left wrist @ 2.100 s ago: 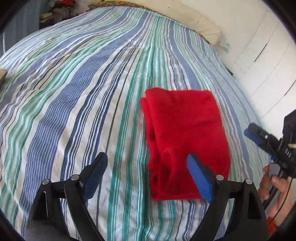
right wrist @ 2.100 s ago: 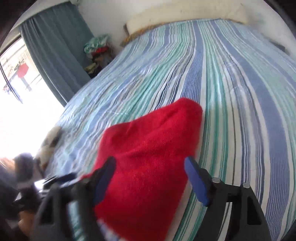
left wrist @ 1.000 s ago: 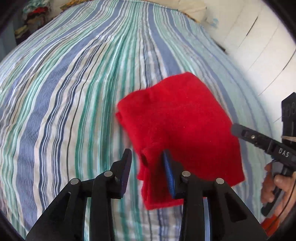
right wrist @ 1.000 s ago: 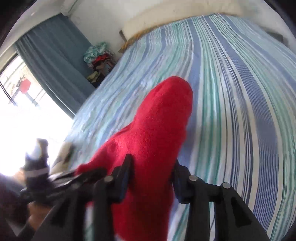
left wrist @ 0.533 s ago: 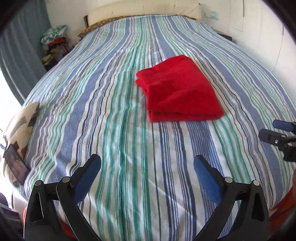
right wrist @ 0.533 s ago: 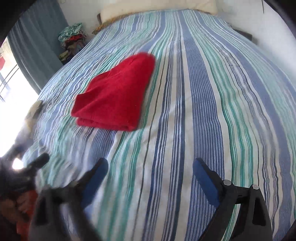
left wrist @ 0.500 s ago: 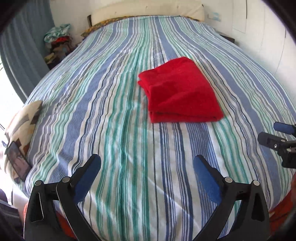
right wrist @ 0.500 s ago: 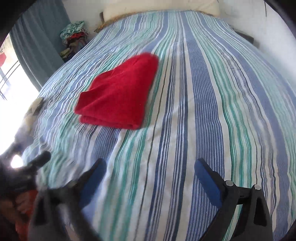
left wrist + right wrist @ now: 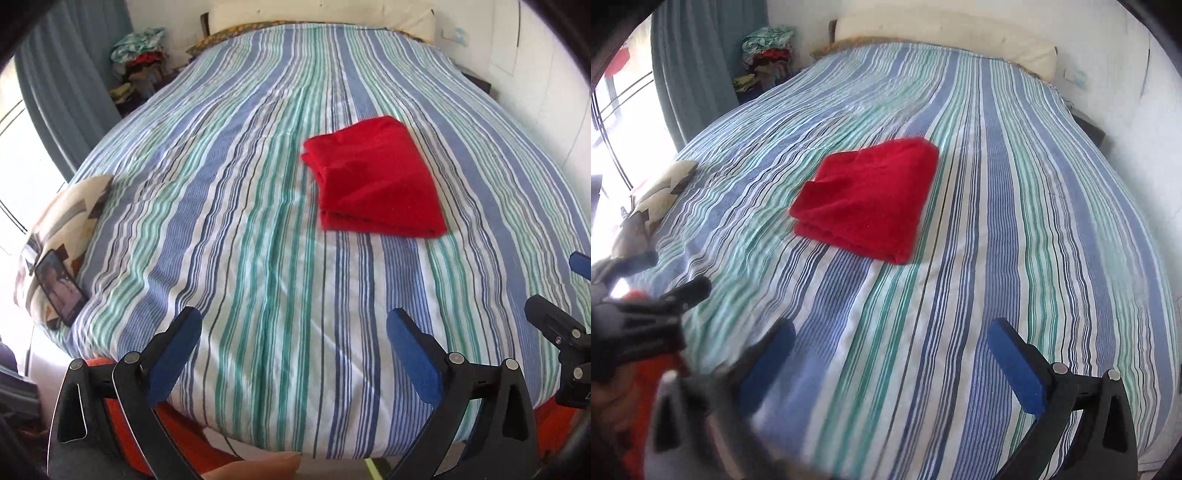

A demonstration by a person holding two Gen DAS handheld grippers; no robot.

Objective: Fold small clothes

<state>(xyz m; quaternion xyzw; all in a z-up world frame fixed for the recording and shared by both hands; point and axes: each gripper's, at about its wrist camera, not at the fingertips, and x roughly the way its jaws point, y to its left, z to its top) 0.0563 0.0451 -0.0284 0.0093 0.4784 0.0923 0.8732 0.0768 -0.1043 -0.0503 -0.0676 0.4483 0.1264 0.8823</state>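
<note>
Lying folded on the striped bed [image 9: 258, 221], red garment [image 9: 376, 184] (both jaws spread).

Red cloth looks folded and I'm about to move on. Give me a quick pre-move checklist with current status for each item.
1. red cloth folded into a compact rectangle, layered edges stacked on its near and left sides: ok.
2. Cloth lying flat on the striped bed cover, well away from the bed's edges: ok.
3. left gripper open and empty, clear of the cloth: ok.
4. right gripper open and empty, clear of the cloth: ok.
5. Folded edges evenly aligned on the far side: cannot tell, hidden from both views.
6. Next garment within reach: cannot tell; only a distant clothes pile beside the bed shows.
</note>
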